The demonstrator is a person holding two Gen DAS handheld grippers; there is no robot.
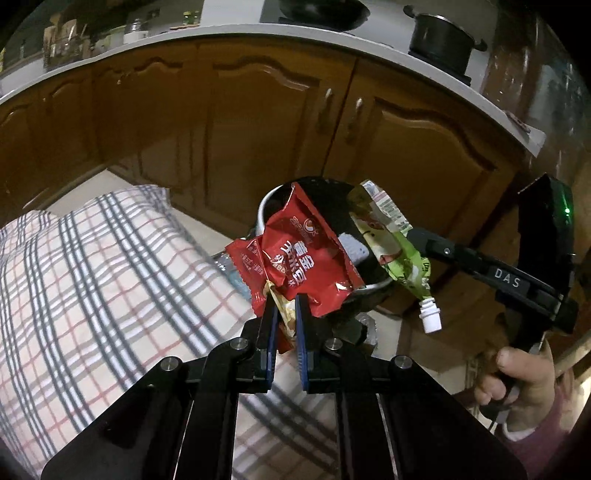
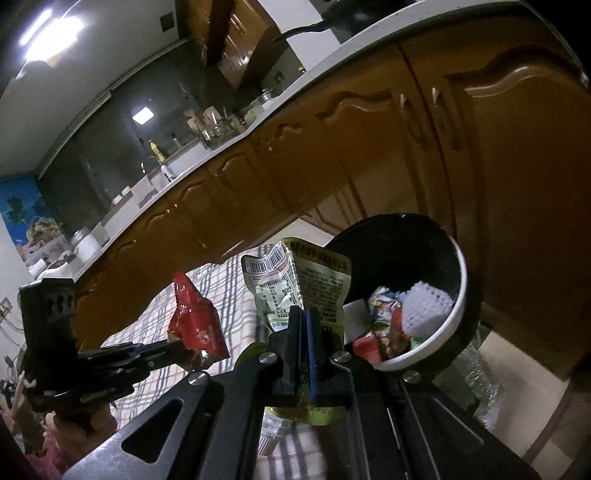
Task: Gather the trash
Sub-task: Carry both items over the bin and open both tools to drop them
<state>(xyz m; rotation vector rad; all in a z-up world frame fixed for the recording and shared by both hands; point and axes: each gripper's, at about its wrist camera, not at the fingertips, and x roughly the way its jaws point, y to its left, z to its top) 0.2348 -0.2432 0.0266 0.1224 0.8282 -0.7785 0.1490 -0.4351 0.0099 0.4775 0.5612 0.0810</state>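
Both views are dim and warm-toned, with heavy fisheye bending — black vignette fills the corners and the countertop edge (image 1: 258, 31) curves into an arc. In the right wrist view, a ceiling light (image 2: 51, 35) at 10 o'clock blows out to white, and a smaller lit panel (image 2: 143, 116) glows below it. Glossy cabinet doors (image 2: 509, 155) carry soft highlights. The checked cloth (image 1: 110, 277) smears with motion blur towards 7 o'clock — the red wrapper (image 1: 306, 254) shows crinkled glare.

Checked tablecloth (image 1: 92, 266), wooden cabinets (image 1: 258, 122), black pot (image 1: 441, 37) on countertop (image 1: 184, 35).
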